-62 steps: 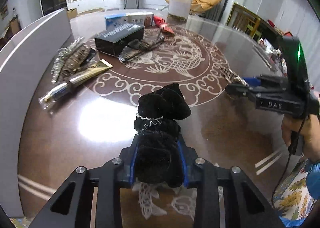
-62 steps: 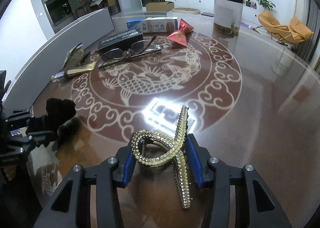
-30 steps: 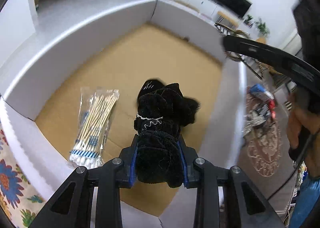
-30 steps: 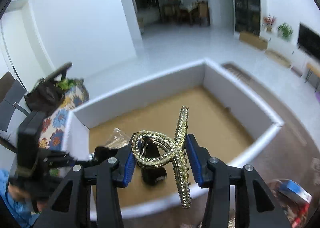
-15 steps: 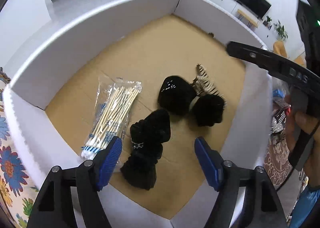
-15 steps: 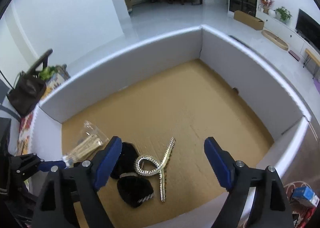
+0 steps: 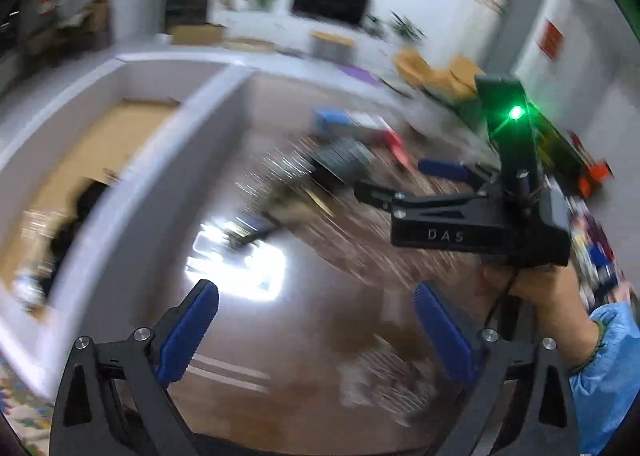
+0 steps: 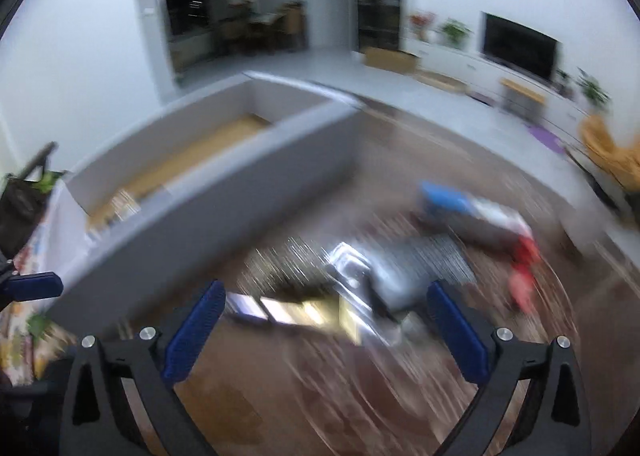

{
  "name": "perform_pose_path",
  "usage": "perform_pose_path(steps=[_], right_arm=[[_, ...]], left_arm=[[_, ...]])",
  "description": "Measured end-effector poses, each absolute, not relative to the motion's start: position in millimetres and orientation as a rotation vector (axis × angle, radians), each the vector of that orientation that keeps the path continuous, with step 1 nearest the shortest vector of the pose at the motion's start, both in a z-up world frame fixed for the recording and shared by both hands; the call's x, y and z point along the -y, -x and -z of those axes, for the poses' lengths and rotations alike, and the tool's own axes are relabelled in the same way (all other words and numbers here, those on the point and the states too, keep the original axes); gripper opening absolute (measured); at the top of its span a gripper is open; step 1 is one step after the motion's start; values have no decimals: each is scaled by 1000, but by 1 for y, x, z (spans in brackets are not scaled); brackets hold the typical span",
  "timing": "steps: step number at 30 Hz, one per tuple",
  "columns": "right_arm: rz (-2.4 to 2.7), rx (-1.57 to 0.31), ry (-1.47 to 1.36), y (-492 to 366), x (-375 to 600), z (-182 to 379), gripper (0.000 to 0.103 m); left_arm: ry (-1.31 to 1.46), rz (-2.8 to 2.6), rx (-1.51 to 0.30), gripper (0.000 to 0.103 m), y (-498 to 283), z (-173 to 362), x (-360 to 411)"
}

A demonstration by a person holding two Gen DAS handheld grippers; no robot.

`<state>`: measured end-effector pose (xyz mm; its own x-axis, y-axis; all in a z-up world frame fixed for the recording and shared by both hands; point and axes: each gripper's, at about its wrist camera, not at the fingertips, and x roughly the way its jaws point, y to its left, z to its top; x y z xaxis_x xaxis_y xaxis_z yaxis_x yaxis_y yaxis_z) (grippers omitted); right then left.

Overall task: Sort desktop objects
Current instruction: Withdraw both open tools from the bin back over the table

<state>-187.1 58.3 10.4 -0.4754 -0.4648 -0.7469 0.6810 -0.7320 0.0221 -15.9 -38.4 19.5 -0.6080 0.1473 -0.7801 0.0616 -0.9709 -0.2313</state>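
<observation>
While both views smear with motion blur, the left gripper (image 7: 316,320) and the right gripper (image 8: 326,330) each stand with blue pads spread wide and nothing between them; their jaws have just been opening. In the left wrist view the right gripper (image 7: 404,181) shows at centre right, held by a hand (image 7: 548,296) in a blue sleeve (image 7: 608,368).

The white box (image 8: 224,159) lies at the left of both frames, its cardboard floor partly visible; in the left wrist view dark shapes lie in its lower left part, too blurred to name. The objects not yet sorted sit on the brown table (image 7: 304,336): a blue carton (image 8: 452,199) at centre right, a dark patterned case (image 8: 424,260) below it, a red item (image 8: 524,268) to the right, and a pale tube-like thing (image 8: 288,310) just above the right gripper's pads.

The likely trouble is speed. With the picture this smeared, either gripper could arrive off target and knock the case or the tube across the glossy table instead of straddling it. The two grippers also head for the same cluster, so they may collide or reach for one item together. Closing before the pads bracket an object would pinch only an edge and drop it short of the box wall.
</observation>
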Motion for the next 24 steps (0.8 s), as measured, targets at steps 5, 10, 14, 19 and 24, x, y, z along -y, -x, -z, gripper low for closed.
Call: perform_pose_path(steps=[5,10,14,19,24], right_arm=[[2335,-361,-1120,164,-145,29,101],[2373,-340,-1224,154,-187,61,101],[2398,-294,-1245,146,-200,77,101],[2423,-260,-1240,145,-204,87,101],[2429,-271,-1237,147,-201,86,101]], left_arm=[[1443,-2639,275,100,27,31,-15],[1450,-2654,256,100,38,55,-27],[1493,-2642,270,100,40,77,-25],[1485,-2646,259,100,39,79,-24],[1497,-2665,171,101,36,79,-32]])
